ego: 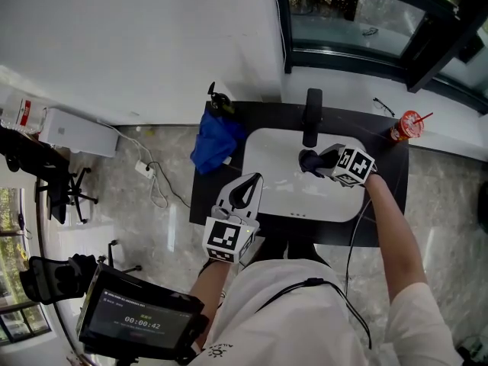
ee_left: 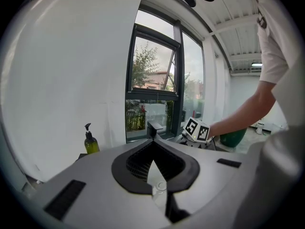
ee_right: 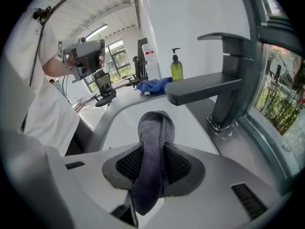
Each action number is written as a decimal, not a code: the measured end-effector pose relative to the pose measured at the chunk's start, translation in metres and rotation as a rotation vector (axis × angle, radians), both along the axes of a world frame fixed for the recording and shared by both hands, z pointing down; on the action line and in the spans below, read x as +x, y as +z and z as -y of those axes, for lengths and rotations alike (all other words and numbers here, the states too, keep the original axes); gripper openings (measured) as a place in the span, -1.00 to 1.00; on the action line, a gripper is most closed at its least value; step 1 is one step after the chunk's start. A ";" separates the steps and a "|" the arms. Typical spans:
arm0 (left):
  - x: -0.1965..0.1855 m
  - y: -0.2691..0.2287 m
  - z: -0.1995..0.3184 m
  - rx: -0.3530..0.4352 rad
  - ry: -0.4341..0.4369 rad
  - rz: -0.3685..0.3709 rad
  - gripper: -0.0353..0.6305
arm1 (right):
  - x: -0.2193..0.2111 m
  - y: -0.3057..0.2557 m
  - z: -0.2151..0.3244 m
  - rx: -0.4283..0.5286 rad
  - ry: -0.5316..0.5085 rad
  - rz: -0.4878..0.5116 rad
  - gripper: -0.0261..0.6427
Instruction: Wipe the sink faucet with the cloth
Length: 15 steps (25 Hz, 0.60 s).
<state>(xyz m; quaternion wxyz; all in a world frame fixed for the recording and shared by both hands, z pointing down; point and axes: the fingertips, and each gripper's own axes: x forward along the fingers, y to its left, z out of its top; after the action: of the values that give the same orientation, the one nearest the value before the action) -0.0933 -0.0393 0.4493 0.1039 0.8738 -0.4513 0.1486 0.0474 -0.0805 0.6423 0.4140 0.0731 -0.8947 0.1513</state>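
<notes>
The grey cloth (ee_right: 155, 128) is pinched tight in the jaws of the right gripper (ee_right: 152, 168). Its bunched top pokes up just under the end of the black faucet (ee_right: 224, 82); I cannot tell if they touch. In the head view the cloth is only a small dark lump, half hidden by that gripper, over the white sink (ego: 267, 178). The left gripper (ego: 244, 193) hangs at the sink's front corner, its jaws closed on nothing. A blue rag (ego: 215, 139) lies on the dark bench (ego: 204, 197), and a soap bottle (ee_right: 177, 67) stands behind it.
</notes>
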 end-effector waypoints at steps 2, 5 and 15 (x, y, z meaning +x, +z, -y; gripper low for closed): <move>0.000 0.000 -0.001 -0.002 -0.003 -0.003 -0.91 | 0.008 0.001 0.003 -0.007 0.017 -0.015 -0.56; -0.001 -0.001 -0.002 0.001 -0.007 -0.003 -0.91 | 0.022 0.000 0.023 0.026 0.068 -0.040 -0.56; -0.007 -0.003 0.002 0.004 -0.042 -0.005 -0.91 | 0.027 -0.026 0.097 0.151 0.185 -0.015 -0.56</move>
<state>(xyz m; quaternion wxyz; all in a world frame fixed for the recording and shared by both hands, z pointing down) -0.1005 -0.0415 0.4461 0.1063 0.8646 -0.4697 0.1432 0.0742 -0.1772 0.6159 0.3983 0.1874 -0.8898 0.1202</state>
